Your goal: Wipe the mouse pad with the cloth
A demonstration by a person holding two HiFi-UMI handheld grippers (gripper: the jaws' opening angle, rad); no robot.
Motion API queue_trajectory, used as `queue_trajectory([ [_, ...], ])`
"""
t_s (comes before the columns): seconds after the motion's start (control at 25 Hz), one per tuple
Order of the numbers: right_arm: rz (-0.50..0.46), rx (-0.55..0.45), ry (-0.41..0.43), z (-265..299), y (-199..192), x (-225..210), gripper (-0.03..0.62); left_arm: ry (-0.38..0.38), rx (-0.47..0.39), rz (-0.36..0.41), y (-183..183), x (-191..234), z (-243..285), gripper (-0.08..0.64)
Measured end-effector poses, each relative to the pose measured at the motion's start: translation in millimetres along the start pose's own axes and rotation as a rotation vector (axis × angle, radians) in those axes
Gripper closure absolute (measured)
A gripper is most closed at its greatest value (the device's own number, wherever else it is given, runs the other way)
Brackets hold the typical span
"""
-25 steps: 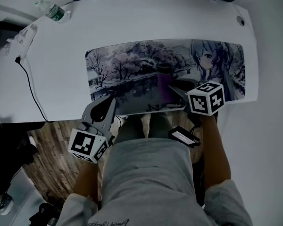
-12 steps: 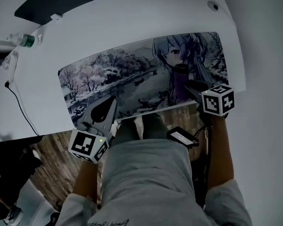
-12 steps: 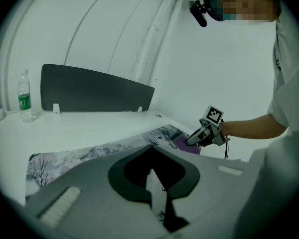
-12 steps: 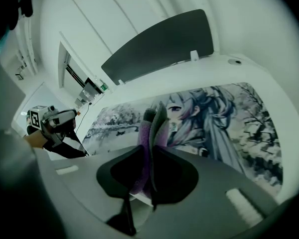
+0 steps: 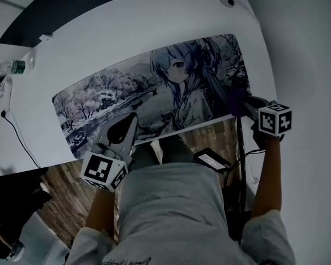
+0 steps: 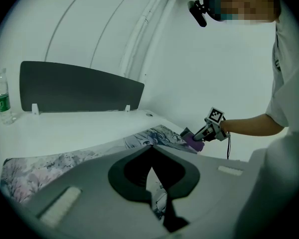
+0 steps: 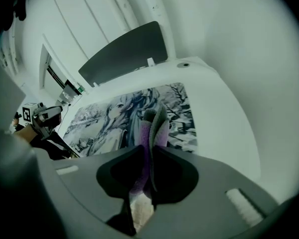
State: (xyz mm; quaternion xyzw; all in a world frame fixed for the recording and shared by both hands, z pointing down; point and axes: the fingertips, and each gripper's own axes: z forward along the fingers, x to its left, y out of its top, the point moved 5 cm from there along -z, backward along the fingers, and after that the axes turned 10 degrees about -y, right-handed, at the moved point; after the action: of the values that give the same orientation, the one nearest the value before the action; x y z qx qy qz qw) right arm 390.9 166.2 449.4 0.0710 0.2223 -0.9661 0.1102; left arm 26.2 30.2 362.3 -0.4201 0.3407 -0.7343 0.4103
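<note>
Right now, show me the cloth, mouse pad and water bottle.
cloth (image 7: 154, 127), right gripper view, purple fold above the jaws.
mouse pad (image 5: 105, 95), head view, printed trees.
water bottle (image 6: 2, 103), left gripper view, green label.

Office-type workstation, possibly a lab room. Indicated by curved white desk (image 5: 127, 32) with dark rear partition panel (image 6: 79, 91), water bottle (image 6: 4, 101), wood-pattern floor (image 5: 58, 189) and bare white walls (image 6: 179, 59).

grey t-shirt (image 5: 174, 203); left gripper (image 5: 131, 117) and right gripper (image 5: 245, 101) grey, with black-and-white marker cubes (image 5: 103, 171).
</note>
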Motion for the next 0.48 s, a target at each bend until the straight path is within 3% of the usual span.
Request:
queue_trajectory([
  [0.24,-0.002,0.026,-0.066,-1,-10,-51,0.522,0.001,0.014,0.011,3,-7,26,0.541],
  [0.48,-0.041,0.081,-0.096,8,-15,-74,0.522,0.013,0.037,0.007,4,-14,33,0.541],
])
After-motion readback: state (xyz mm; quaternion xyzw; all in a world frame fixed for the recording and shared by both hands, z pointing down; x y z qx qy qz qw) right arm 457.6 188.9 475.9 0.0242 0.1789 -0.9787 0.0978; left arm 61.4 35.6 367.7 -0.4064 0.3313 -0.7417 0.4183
